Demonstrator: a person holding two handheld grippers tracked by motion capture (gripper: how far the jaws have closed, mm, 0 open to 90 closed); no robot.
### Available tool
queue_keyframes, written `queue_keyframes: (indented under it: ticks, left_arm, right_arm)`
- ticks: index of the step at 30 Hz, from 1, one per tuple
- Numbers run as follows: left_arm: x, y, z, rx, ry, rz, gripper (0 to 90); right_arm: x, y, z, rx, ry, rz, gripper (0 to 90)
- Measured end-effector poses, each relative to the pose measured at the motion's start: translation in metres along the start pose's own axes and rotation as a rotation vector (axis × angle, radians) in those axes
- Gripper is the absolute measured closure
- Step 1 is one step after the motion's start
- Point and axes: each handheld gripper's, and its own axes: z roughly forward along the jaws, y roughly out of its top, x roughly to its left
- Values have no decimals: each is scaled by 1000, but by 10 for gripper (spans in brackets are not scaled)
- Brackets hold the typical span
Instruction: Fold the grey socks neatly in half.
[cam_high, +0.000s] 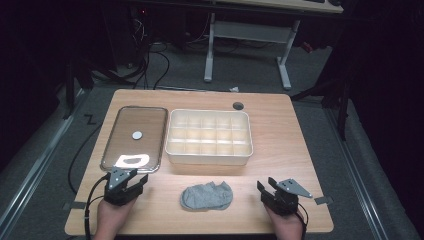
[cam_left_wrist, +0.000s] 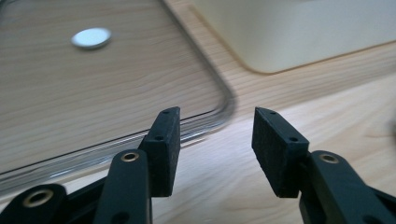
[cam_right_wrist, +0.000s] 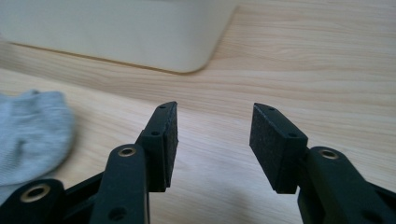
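Observation:
A grey sock (cam_high: 207, 195) lies flat on the wooden table near its front edge, between the two hands. My left gripper (cam_high: 136, 176) rests at the front left, open and empty, its jaws aimed at the near corner of a clear lid (cam_left_wrist: 219, 109). At the front right my right gripper (cam_high: 266, 184) is open too, with bare table between its jaws (cam_right_wrist: 214, 142). The sock's edge (cam_right_wrist: 30, 133) shows at the left of the right gripper view. A cream divided box (cam_high: 209, 136) stands behind the sock.
The clear lid (cam_high: 134, 137) lies flat at the left of the box, with a small white disc (cam_high: 137, 134) under or on it. A round cable hole (cam_high: 238, 105) sits at the table's far edge. Beyond the table stand a desk frame and cables on the floor.

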Motion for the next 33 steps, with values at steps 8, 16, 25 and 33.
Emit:
queue_keyframes:
  ticks: [8,16,25,33]
  left_arm:
    - [-38,5,7,7,-132,41,540]
    - [-88,8,17,39,-201,215,512]
    - [-117,4,26,85,-229,317,573]
    - [-120,-1,27,118,-221,360,608]
  right_arm:
    - [26,4,-2,-12,101,-46,521]
    - [58,0,2,31,194,-108,525]
    - [77,-2,7,80,229,-104,558]
    - [91,-6,28,184,206,-132,456]
